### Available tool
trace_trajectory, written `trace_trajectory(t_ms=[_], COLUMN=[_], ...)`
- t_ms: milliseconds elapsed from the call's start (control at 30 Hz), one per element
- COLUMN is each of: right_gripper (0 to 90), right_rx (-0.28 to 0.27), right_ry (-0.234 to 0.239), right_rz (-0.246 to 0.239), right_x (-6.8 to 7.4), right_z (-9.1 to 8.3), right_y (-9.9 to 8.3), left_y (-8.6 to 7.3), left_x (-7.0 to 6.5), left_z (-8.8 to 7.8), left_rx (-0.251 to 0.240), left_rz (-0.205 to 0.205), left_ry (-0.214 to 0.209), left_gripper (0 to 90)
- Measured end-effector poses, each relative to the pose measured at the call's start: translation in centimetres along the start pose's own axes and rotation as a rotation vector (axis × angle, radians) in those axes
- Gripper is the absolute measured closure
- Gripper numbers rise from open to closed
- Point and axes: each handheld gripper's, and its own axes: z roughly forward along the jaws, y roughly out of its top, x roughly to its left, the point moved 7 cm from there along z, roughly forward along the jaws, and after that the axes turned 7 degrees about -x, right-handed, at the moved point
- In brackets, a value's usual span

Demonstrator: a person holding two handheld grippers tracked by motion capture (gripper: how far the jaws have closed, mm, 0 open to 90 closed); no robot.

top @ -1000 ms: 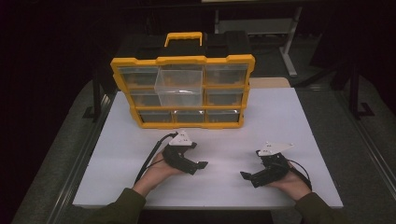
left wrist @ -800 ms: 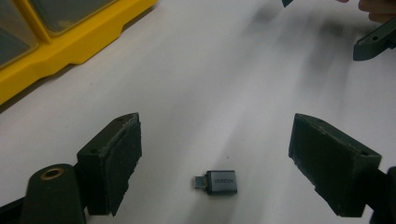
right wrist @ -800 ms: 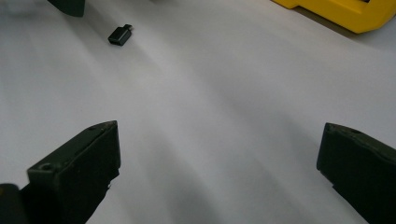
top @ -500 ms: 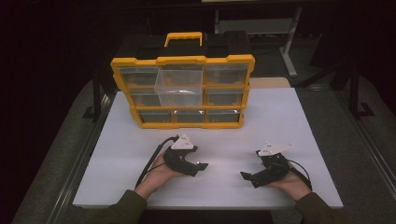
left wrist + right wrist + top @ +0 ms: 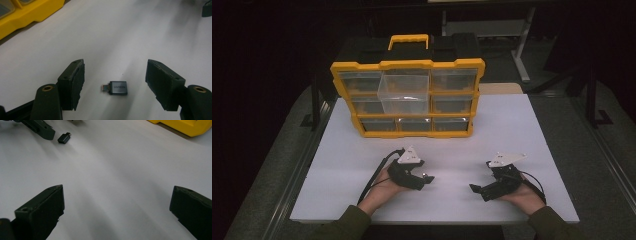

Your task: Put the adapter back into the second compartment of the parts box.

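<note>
A small dark grey USB adapter [image 5: 116,88] lies flat on the white board, its metal plug end pointing left in the left gripper view. My left gripper [image 5: 115,72] straddles it; the jaws have just been closing, but both pads stand clear of the adapter. In the high view the left gripper [image 5: 424,181] rests low on the board at front centre-left. My right gripper [image 5: 477,190] lies at front right, pointing left, with its jaws wide open on nothing [image 5: 118,195]. Its view shows the adapter [image 5: 64,138] far off beside the left gripper's jaw.
A yellow and black parts organizer [image 5: 407,97] stands upright at the back of the white board [image 5: 512,125], with one clear drawer [image 5: 406,92] pulled out at top middle. Its yellow edge shows in both gripper views [image 5: 27,12] [image 5: 185,126]. Dark floor surrounds the table.
The left gripper has barely shifted on the board and its jaws look a little narrower. The right hand has kept still.
</note>
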Motion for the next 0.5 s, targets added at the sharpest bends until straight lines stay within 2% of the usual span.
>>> trace_trajectory(t_ms=[500], right_gripper=[0.0], right_rx=[0.001], right_ry=[0.001], right_rz=[-0.002], right_x=[0.0], right_z=[-0.03], right_y=[-0.04], left_y=[-0.59], left_x=[-0.25], left_z=[0.25], left_rx=[0.03], left_rz=[-0.007], left_ry=[0.014], left_gripper=[43.7])
